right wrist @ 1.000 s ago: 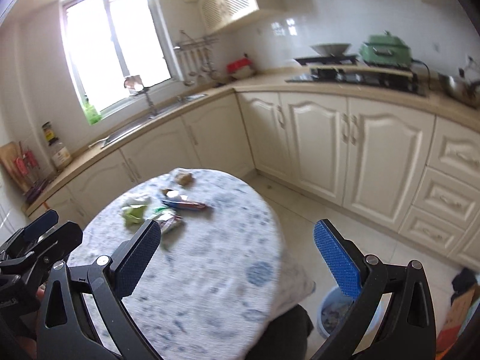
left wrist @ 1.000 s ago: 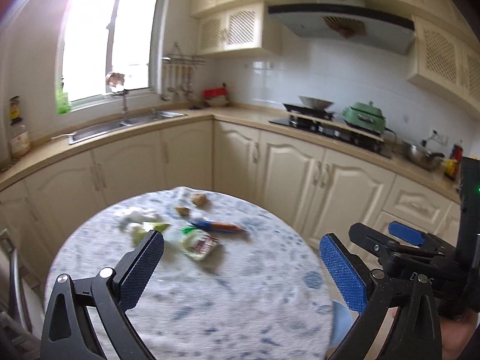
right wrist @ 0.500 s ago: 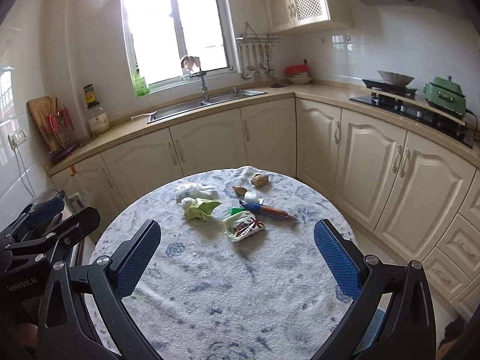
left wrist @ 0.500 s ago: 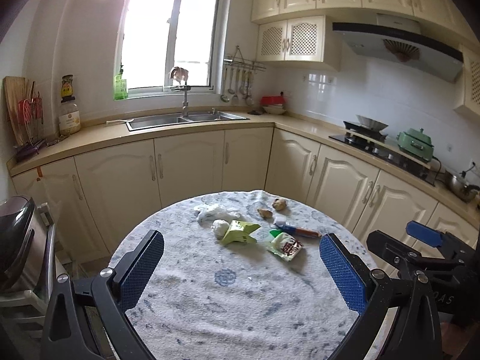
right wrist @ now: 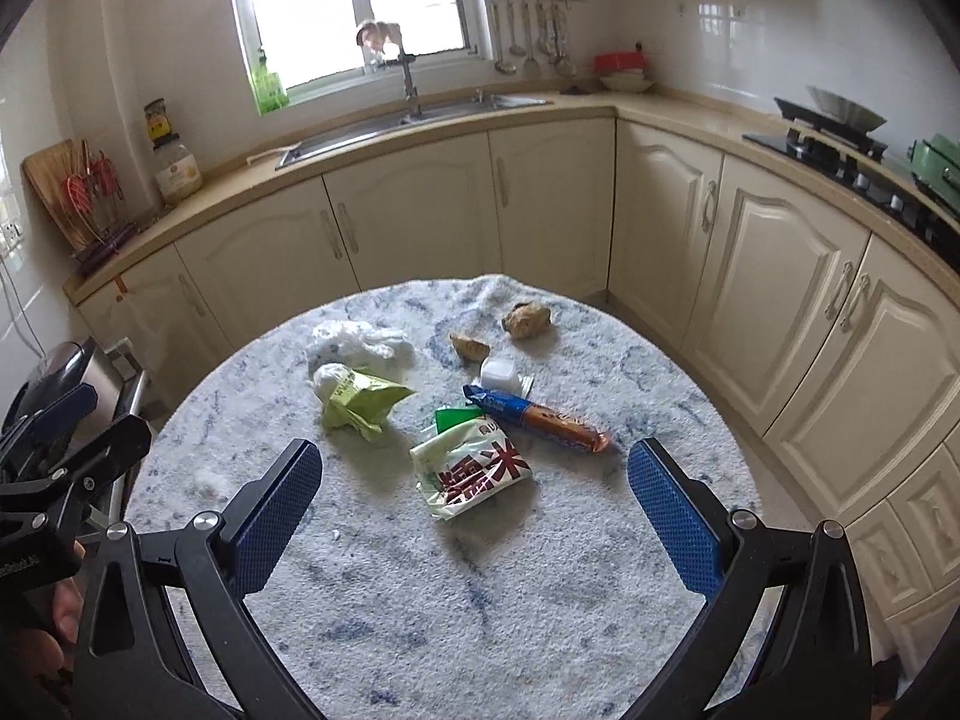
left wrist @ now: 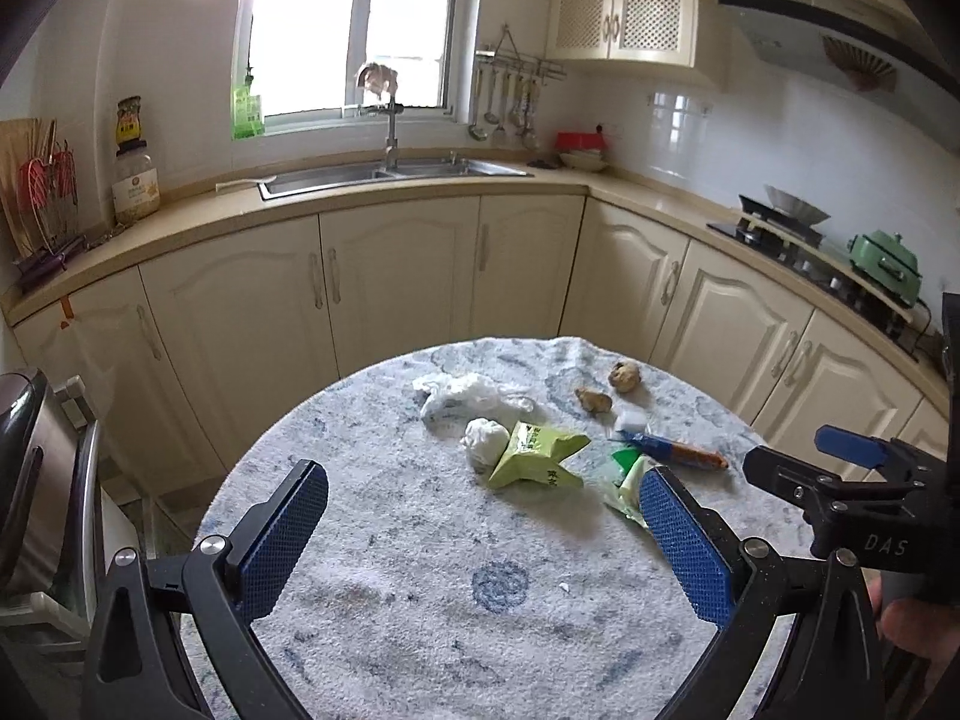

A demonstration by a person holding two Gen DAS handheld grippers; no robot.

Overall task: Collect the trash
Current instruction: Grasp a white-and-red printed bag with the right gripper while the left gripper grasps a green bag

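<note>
Trash lies on a round table [left wrist: 420,600] [right wrist: 480,600] with a blue-white cloth. There is a green crumpled carton [left wrist: 536,456] [right wrist: 360,403], a white-red snack bag [right wrist: 474,468] [left wrist: 624,483], a blue-orange wrapper [right wrist: 537,417] [left wrist: 672,450], crumpled white tissue [left wrist: 465,396] [right wrist: 360,343], a white ball [left wrist: 485,443], a small white cup [right wrist: 499,373] and two brown lumps [right wrist: 527,319] [left wrist: 624,375]. My left gripper [left wrist: 483,537] is open and empty above the near table. My right gripper [right wrist: 474,510] is open and empty, hovering just short of the snack bag.
Cream kitchen cabinets [left wrist: 390,288] curve behind the table, with a sink [left wrist: 384,171] under the window and a stove [left wrist: 780,228] at right. A metal bin or appliance [left wrist: 30,468] stands left of the table. Each gripper shows at the edge of the other's view.
Both views have swung left and drawn closer to the table. The trash now sits larger and nearer the fingers. Both grippers stay open.
</note>
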